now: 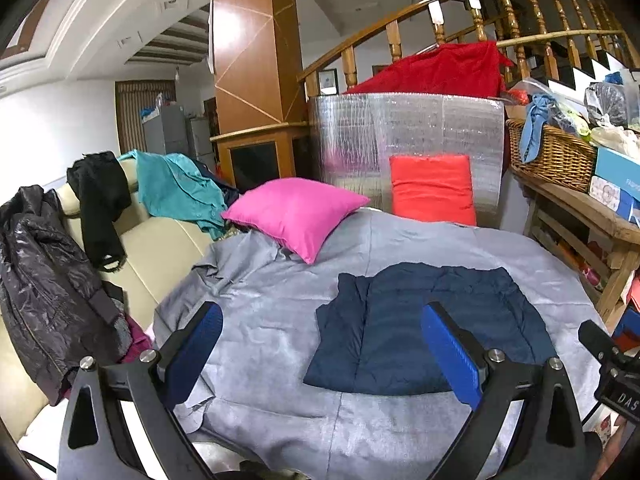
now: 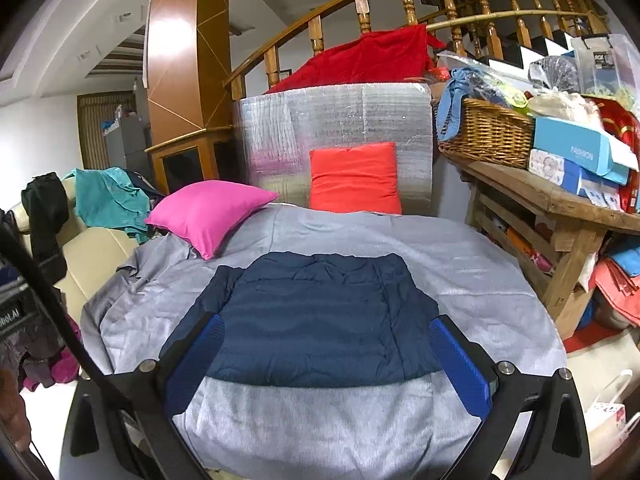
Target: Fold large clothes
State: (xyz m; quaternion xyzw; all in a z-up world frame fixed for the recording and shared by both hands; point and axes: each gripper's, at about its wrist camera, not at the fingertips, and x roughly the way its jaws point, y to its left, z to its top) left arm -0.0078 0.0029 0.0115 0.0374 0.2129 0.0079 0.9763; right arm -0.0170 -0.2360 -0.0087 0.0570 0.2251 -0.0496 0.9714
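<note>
A navy padded jacket (image 1: 400,328) lies folded into a flat rectangle on the grey bedspread (image 1: 280,300). It also shows in the right wrist view (image 2: 320,320), in the middle of the bedspread (image 2: 460,256). My left gripper (image 1: 324,344) is open and empty, held above the spread to the left of the jacket. My right gripper (image 2: 326,356) is open and empty, above the jacket's near edge. Both have blue pads.
A pink pillow (image 1: 296,212) and a red pillow (image 1: 432,190) lie at the far end. A cream sofa (image 1: 160,248) on the left carries a black jacket (image 1: 44,280), a black garment and a teal garment (image 1: 180,188). A wooden bench (image 2: 560,208) with a wicker basket (image 2: 488,136) and boxes stands on the right.
</note>
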